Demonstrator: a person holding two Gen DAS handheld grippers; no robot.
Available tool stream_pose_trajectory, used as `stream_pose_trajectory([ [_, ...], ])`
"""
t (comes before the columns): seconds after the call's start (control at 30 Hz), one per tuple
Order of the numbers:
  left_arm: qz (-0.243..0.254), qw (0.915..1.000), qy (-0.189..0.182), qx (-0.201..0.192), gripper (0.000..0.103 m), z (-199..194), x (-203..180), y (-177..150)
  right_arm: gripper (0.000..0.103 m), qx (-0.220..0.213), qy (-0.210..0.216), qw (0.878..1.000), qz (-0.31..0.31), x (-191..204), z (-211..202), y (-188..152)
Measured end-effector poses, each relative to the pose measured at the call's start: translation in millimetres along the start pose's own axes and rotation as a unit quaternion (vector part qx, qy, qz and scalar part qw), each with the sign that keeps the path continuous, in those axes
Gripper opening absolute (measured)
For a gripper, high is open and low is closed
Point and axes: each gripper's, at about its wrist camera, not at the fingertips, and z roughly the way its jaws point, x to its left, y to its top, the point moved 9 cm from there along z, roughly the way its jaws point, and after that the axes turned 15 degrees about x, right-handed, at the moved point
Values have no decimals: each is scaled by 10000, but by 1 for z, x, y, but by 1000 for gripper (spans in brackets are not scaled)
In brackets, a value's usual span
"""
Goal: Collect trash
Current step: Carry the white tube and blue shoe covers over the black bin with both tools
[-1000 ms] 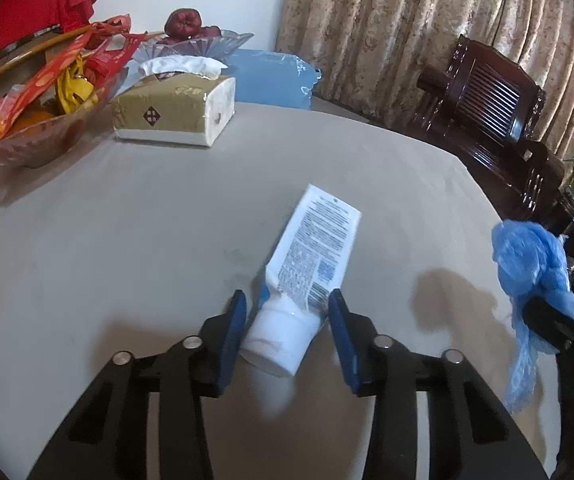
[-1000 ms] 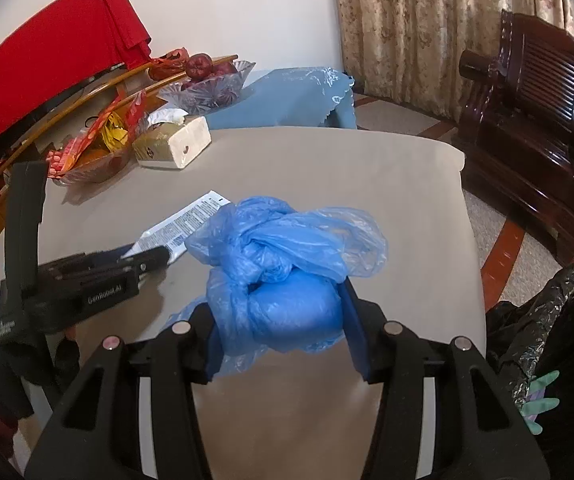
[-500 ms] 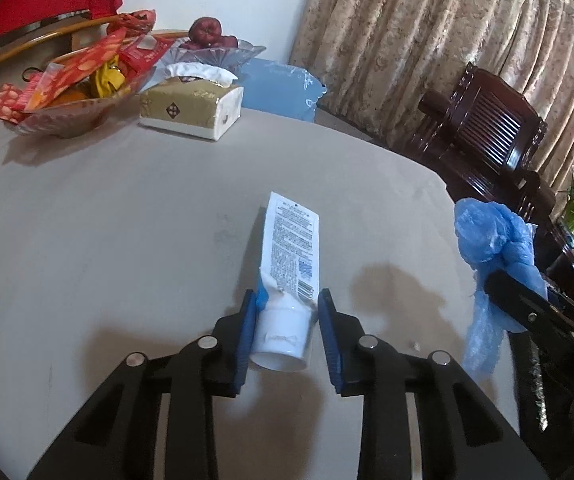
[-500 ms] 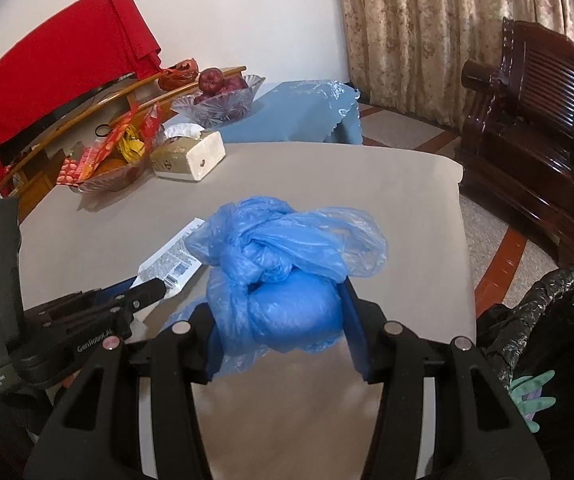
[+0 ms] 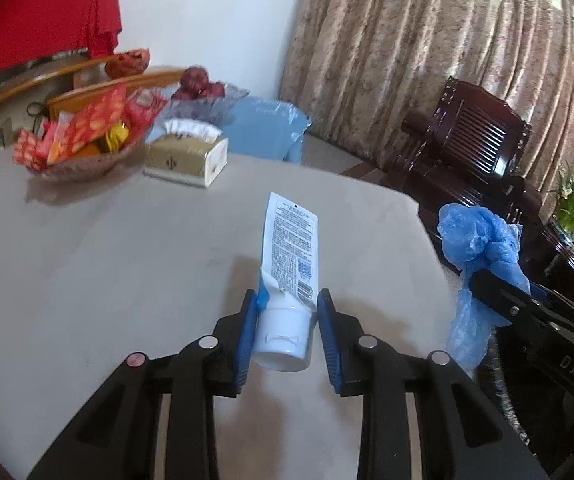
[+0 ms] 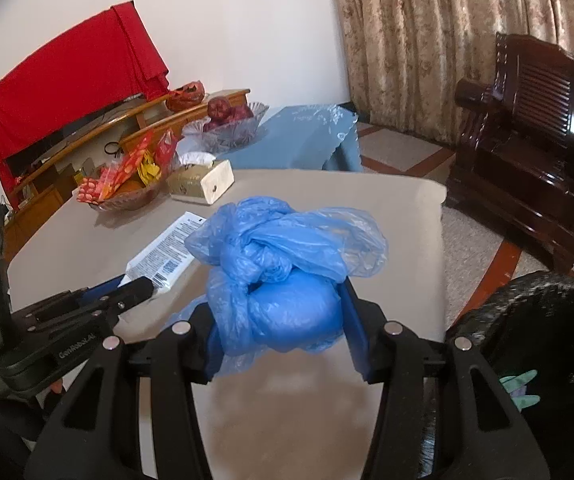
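Left wrist view: a white tube is clamped at its cap end by the left gripper, lifted above the table. Right of it, a blue bag is pinched in the right gripper, near a black bin.

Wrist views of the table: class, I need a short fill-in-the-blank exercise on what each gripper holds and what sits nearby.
1. The left gripper is shut on a white ____.
2. The right gripper is shut on a crumpled plastic bag coloured ____.
3. The tissue box stands beside a bowl of ____.

Missing words: tube; blue; snacks
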Motion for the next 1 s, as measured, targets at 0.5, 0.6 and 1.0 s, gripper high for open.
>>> stream_pose_trajectory([
  [0.5,554,9967,-425,-413,30,-51,-79,5,48,-573,-357,9974,252,-53,-95,-19],
  [0.6,678,9951,-547,-463,30,-57,-101,3,48,-641,-479,9962,337,-69,-111,-27],
  [1.0,1360,9851,-968,-407,29,-56,-193,-13,48,-861,-987,9867,963,-146,-161,-67],
])
